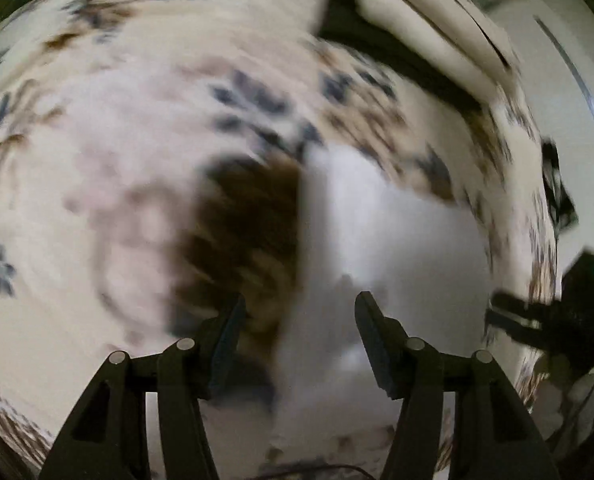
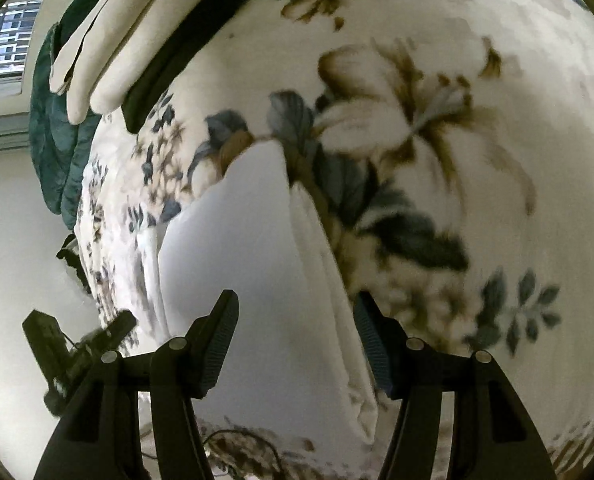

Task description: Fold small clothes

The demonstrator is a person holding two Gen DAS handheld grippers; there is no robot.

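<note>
A folded white garment [image 2: 253,264] lies flat on a floral bedspread [image 2: 477,128]. The right gripper [image 2: 295,340] hangs over it, jaws apart and empty, the garment's layered right edge between them. The left gripper [image 1: 299,340], likewise apart and holding nothing, is above the garment's [image 1: 389,240] left edge; that view is blurred. Cream pillows [image 2: 105,40] lie beyond. Bare bedspread extends right of the garment.

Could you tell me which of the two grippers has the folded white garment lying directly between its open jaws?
The right gripper: the folded white cloth garment runs between its jaws. The left gripper faces its edge, blurred.
</note>
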